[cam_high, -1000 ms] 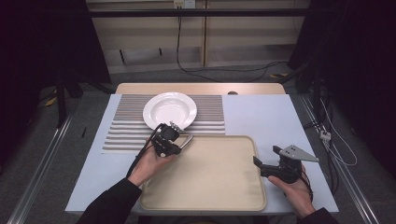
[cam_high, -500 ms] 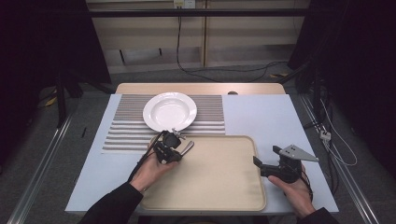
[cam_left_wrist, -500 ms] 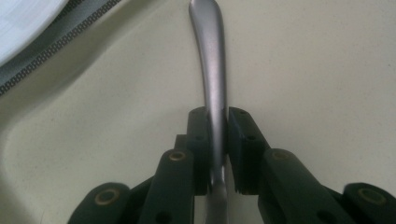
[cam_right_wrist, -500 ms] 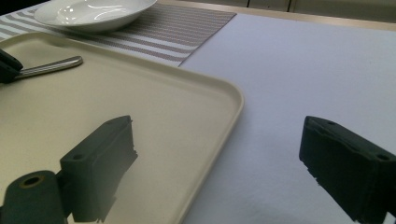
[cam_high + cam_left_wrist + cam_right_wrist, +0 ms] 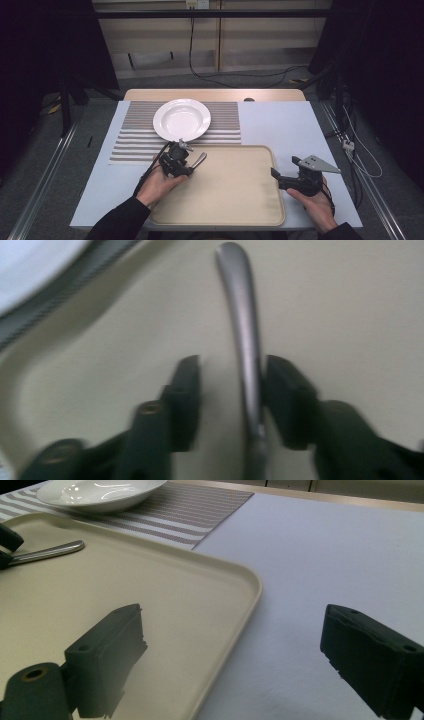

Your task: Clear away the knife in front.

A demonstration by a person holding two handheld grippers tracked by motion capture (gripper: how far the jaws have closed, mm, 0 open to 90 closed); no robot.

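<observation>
A metal utensil handle (image 5: 243,315) lies on the beige tray (image 5: 350,315) between the jaws of my left gripper (image 5: 232,367). It rests against the right jaw, with a gap to the left jaw, so the gripper is open. In the high view the left gripper (image 5: 186,162) is at the tray's far left corner and the handle (image 5: 199,159) sticks out to the right. My right gripper (image 5: 277,176) straddles the tray's right rim (image 5: 252,587) with its jaws wide apart and nothing between them (image 5: 240,655).
A white plate (image 5: 181,119) sits on a striped placemat (image 5: 132,140) just beyond the tray (image 5: 225,195). White table covering (image 5: 285,125) lies to the right. The floor beyond holds cables and dark stands.
My left gripper has come a little toward the person and lower, bringing the utensil onto the tray. The right gripper has stayed put.
</observation>
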